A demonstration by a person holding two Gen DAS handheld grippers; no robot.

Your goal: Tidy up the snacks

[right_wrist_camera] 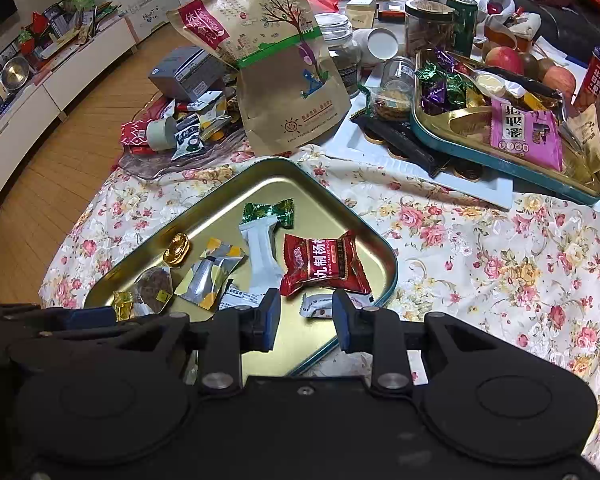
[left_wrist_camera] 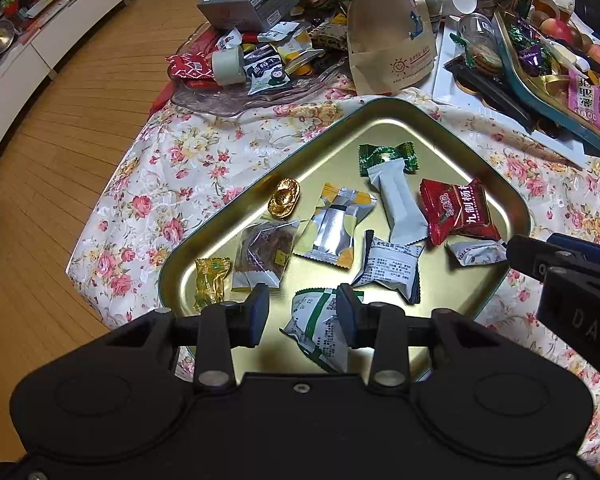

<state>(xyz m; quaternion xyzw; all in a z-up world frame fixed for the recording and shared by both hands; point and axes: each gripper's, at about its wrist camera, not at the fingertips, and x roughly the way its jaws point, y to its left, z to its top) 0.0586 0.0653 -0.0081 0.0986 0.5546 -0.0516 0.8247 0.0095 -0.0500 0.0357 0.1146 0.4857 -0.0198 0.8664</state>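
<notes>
A gold metal tray [left_wrist_camera: 380,120] with a teal rim sits on the floral tablecloth and holds several wrapped snacks: a red packet [left_wrist_camera: 458,210], a white stick packet [left_wrist_camera: 400,204], a green candy [left_wrist_camera: 386,156], a gold ingot candy [left_wrist_camera: 284,196] and a silver-yellow packet [left_wrist_camera: 336,228]. My left gripper [left_wrist_camera: 303,316] is open and empty above the tray's near edge, over a green-white packet [left_wrist_camera: 320,328]. My right gripper [right_wrist_camera: 306,322] is open and empty over the tray's [right_wrist_camera: 276,168] near right corner, just above a small white packet [right_wrist_camera: 318,306]. The red packet [right_wrist_camera: 324,266] lies just beyond it.
A clear glass dish [left_wrist_camera: 236,100] piled with snacks and a grey box [left_wrist_camera: 248,0] stands behind the tray. A kraft paper bag [right_wrist_camera: 284,76] stands at the back. A second teal tray [right_wrist_camera: 500,152] of sweets, jars and apples lie to the right. The table edge drops to wooden floor on the left.
</notes>
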